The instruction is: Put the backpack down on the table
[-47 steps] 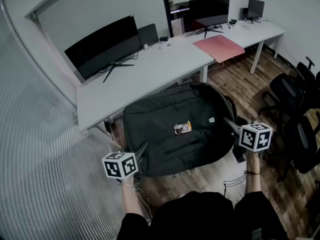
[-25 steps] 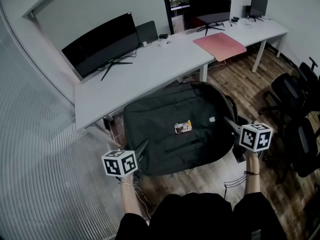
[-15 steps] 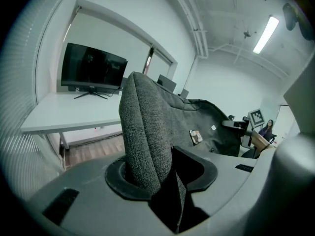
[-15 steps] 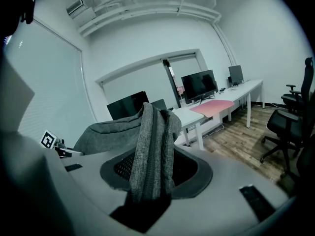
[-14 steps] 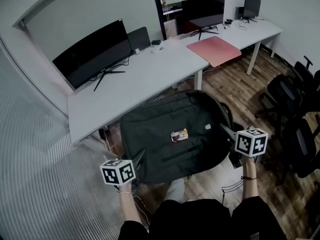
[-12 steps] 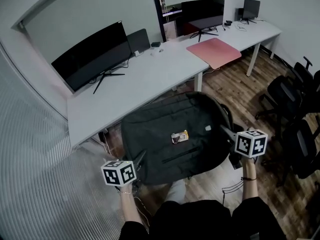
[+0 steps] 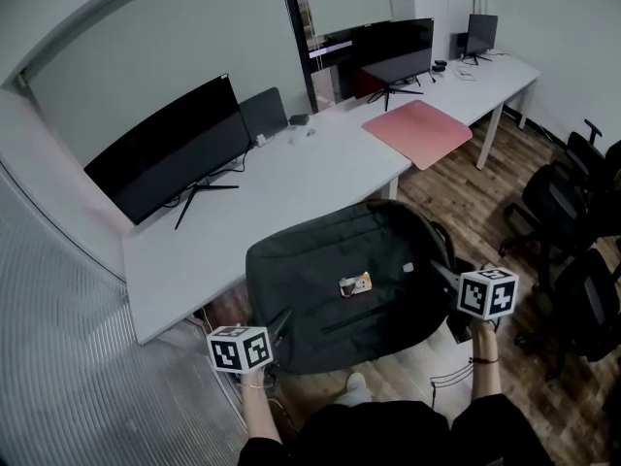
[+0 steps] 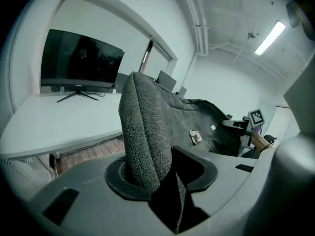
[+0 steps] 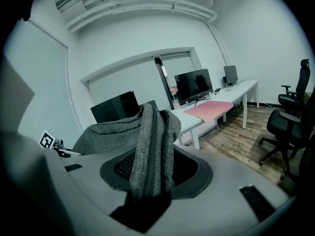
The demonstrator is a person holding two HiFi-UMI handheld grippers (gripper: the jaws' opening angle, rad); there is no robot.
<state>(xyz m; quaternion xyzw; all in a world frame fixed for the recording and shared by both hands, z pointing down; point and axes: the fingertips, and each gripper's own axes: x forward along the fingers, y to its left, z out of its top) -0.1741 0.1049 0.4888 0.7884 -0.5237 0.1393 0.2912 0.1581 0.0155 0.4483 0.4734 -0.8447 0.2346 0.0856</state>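
A dark grey backpack (image 7: 340, 280) hangs flat in the air between my two grippers, its far edge over the near edge of the long white table (image 7: 291, 178). My left gripper (image 7: 278, 325) is shut on the backpack's near left corner (image 8: 142, 132). At the right side, my right gripper (image 7: 439, 272) is shut on a bunched fold of its fabric (image 9: 152, 141). A small tag (image 7: 355, 284) sits on the backpack's upper face.
On the table stand a large black monitor (image 7: 170, 153), a second monitor (image 7: 388, 47) farther back and a pink mat (image 7: 417, 132). Black office chairs (image 7: 572, 221) crowd the wooden floor at the right. A ribbed glass wall (image 7: 58, 357) runs along the left.
Both grippers have carried the backpack forward towards the table; its far edge now overlaps the table's near edge. Both grips are unchanged.
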